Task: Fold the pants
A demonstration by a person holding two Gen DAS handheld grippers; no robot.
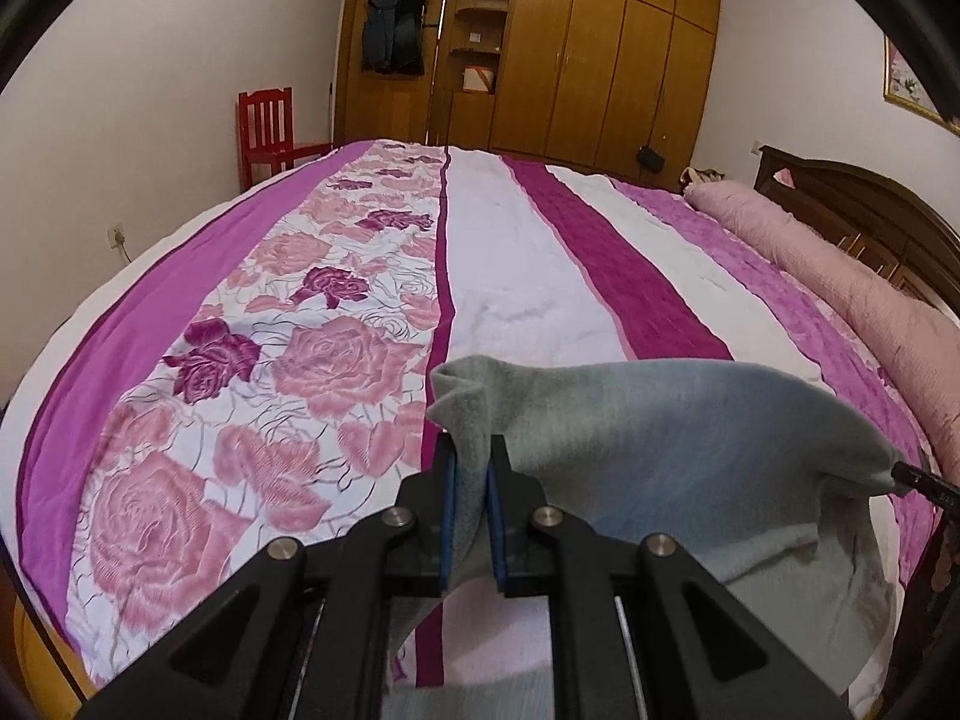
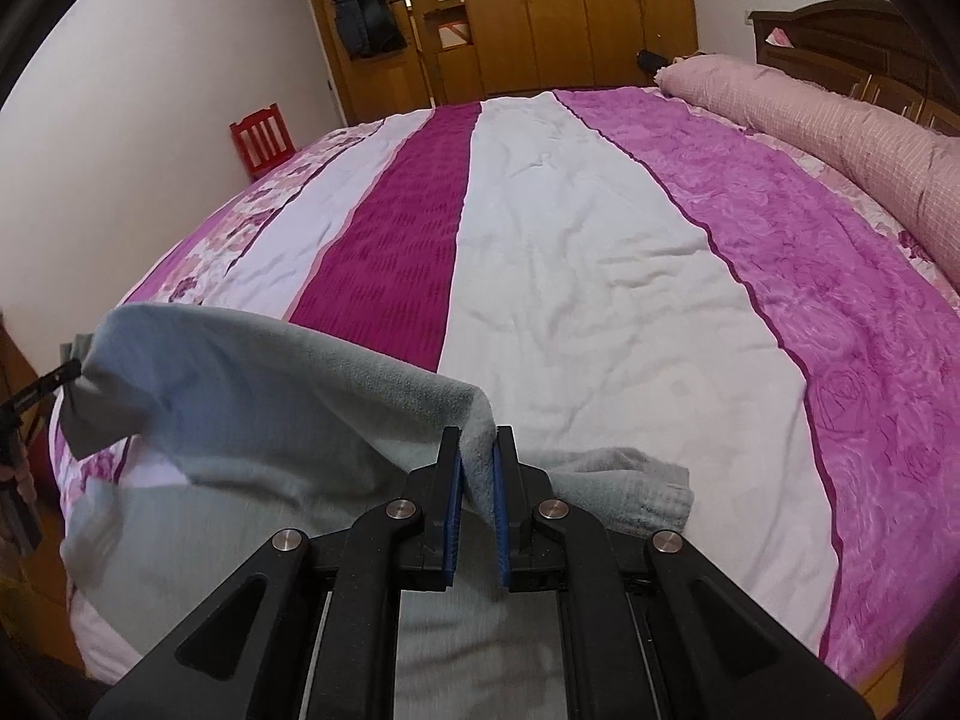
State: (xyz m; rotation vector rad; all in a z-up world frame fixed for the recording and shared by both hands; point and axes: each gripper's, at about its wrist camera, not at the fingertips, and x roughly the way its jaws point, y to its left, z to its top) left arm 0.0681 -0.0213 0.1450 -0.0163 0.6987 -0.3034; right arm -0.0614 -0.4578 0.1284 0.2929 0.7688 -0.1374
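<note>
Grey fleece pants (image 1: 672, 420) hang stretched between my two grippers above the near edge of the bed. My left gripper (image 1: 473, 450) is shut on one corner of the cloth, its blue pads pinching a bunched fold. My right gripper (image 2: 478, 441) is shut on the other corner of the pants (image 2: 270, 396). In the left wrist view the right gripper's tip (image 1: 918, 477) shows at the far right of the cloth. In the right wrist view the left gripper's tip (image 2: 57, 375) shows at the far left. The lower part of the pants droops onto the bedspread.
The bed (image 1: 510, 276) carries a striped pink, magenta and white floral spread. A rolled pink quilt (image 2: 840, 120) lies along the dark headboard (image 2: 840, 30) on the right. A red chair (image 1: 267, 132) and wooden wardrobes (image 1: 600, 42) stand beyond the bed.
</note>
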